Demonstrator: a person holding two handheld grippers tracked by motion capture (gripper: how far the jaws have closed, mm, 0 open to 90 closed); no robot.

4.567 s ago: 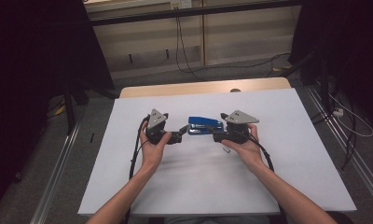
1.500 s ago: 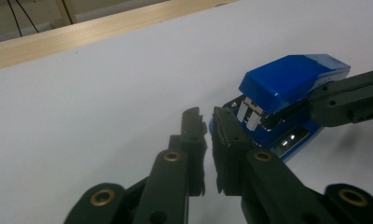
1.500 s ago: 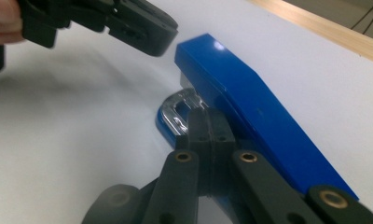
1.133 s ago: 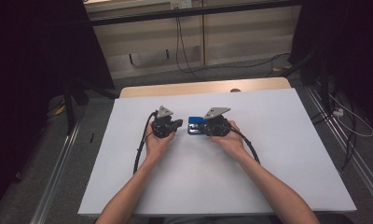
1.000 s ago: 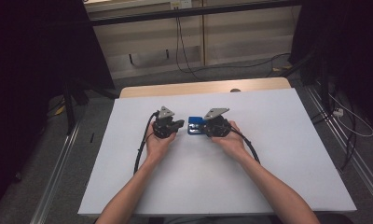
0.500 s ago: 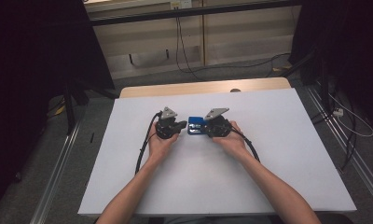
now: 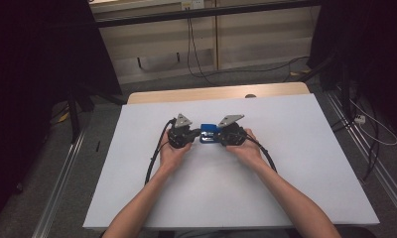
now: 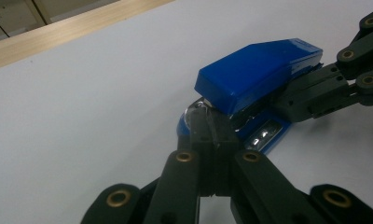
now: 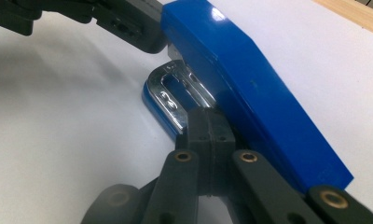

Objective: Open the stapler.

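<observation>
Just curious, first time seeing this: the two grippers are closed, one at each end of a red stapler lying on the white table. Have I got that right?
Nearly. The stapler is blue, not red, as the left gripper view shows. The rest holds: the left gripper and the right gripper are closed, one at each end of it, on the white table.

No lettering or numbers can be read anywhere; the blue stapler (image 8: 261, 74) looks unmarked.

This looks like a lab or recording bay rather than a home. A plain white table (image 7: 296, 163) with a wooden far edge stands on grey carpet, flanked by aluminium rails (image 7: 62, 198) and black curtains (image 7: 33, 74). Loose cables (image 7: 196, 54) trail across the floor before pale panelled wall units (image 7: 266, 34).
</observation>
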